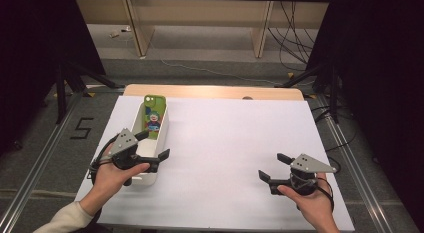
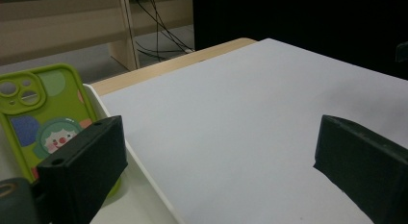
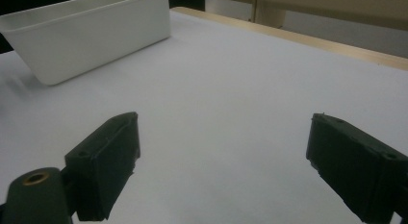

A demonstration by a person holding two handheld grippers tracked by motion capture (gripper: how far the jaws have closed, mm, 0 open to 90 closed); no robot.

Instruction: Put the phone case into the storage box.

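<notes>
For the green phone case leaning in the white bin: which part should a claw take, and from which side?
Probably the top edge of the green phone case, by the camera cutout, coming from above. The case leans against the far end of the white bin, its top poking over the rim while the walls close in its lower part. The open left claw straddles the bin's right wall and is nearest.

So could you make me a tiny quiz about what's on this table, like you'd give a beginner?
1. True or false: the phone case lies flat on the white sheet.
2. Which claw has one jaw over the white bin? A) left claw B) right claw
3. Fill in: both claws are ____, gripping nothing.

Key: 1. false, it leans inside the bin. 2. A. 3. open.
</notes>
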